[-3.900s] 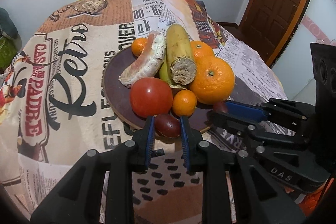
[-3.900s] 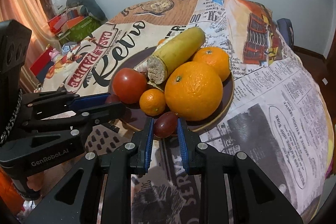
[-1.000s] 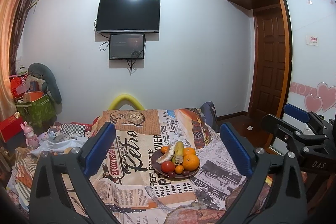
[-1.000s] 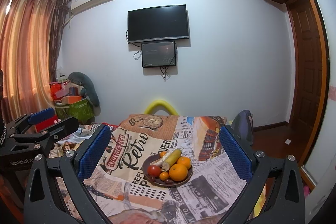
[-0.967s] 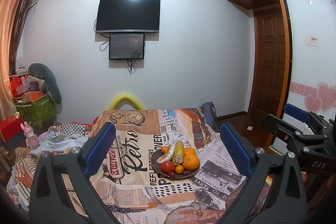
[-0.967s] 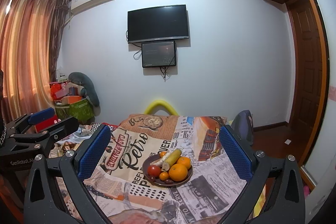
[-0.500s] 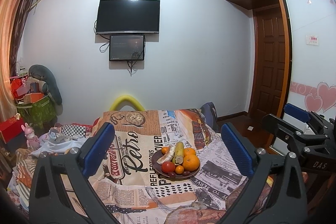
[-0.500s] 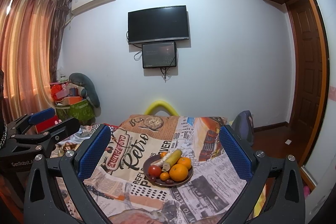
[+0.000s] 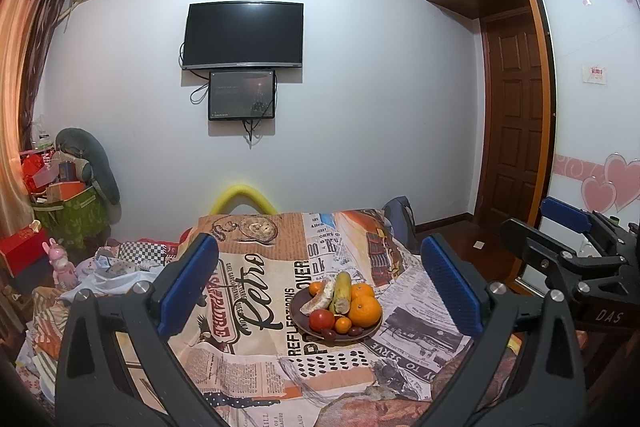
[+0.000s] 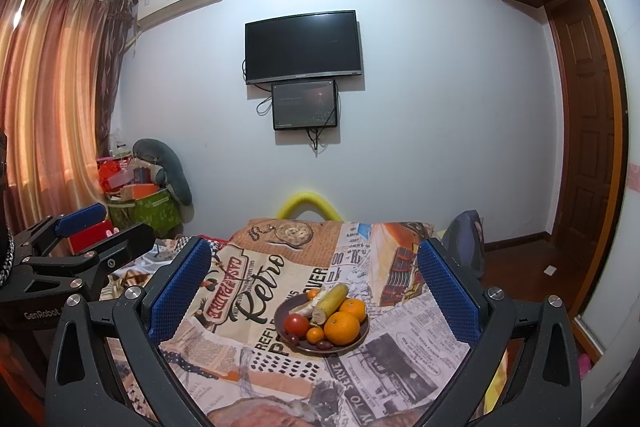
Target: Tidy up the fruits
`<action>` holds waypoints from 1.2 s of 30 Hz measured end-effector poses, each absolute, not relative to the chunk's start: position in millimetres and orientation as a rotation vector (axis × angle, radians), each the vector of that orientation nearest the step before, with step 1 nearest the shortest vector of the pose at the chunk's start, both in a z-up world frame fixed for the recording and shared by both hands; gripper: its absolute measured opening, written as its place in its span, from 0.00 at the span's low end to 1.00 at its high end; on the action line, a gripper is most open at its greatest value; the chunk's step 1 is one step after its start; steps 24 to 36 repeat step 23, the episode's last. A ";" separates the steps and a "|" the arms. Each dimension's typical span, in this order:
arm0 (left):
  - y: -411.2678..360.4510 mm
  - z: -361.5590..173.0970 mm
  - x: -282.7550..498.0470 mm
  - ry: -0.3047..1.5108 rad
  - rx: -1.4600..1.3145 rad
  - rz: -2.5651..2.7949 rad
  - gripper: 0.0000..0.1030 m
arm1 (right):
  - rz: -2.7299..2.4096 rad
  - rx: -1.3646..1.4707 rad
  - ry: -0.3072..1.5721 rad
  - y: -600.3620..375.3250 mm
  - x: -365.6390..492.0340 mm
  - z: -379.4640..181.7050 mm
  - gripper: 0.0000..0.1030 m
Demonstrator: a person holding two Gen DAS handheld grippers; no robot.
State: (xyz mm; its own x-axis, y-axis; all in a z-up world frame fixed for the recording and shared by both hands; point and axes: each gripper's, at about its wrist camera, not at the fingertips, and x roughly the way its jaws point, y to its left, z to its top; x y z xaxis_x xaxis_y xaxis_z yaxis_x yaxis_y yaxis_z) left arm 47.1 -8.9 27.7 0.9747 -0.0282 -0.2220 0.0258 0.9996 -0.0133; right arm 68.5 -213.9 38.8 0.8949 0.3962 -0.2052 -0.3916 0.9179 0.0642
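Observation:
A dark round plate point(image 9: 298, 321) point(image 10: 283, 343) sits mid-table, piled with fruit: a big orange point(image 9: 365, 311) point(image 10: 341, 327), a red tomato point(image 9: 321, 320) point(image 10: 296, 324), a yellow-green banana point(image 9: 342, 291) point(image 10: 330, 300), small tangerines and dark plums at the front rim. My left gripper point(image 9: 318, 287) is open and empty, held well back from the table. My right gripper point(image 10: 312, 291) is open and empty, also held back; it shows at the right edge of the left wrist view point(image 9: 568, 239). The left gripper shows at the left edge of the right wrist view point(image 10: 80, 231).
The table wears a newspaper-print cloth point(image 9: 256, 279). A yellow chair back point(image 9: 243, 195) stands behind it. A TV point(image 9: 243, 35) hangs on the far wall. Boxes and clutter point(image 9: 60, 211) fill the left corner. A brown door point(image 9: 516, 131) is at the right.
Since 3.9 s ago both grippers let go of dark plums at the plate's front rim, opened wide and pulled far back. In the last second the views have barely shifted.

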 end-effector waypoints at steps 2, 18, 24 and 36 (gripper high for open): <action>-8.0 29.0 46.4 0.224 -0.013 -0.031 1.00 | 0.405 0.015 0.213 -213.2 66.5 39.1 1.00; -4.1 29.7 45.9 0.232 -0.027 -0.043 1.00 | 0.404 0.005 0.213 -211.1 64.6 39.3 1.00; -6.0 27.2 48.1 0.243 -0.021 -0.052 1.00 | 0.400 0.007 0.220 -211.4 66.9 37.9 1.00; -6.0 27.2 48.1 0.243 -0.021 -0.052 1.00 | 0.400 0.007 0.220 -211.4 66.9 37.9 1.00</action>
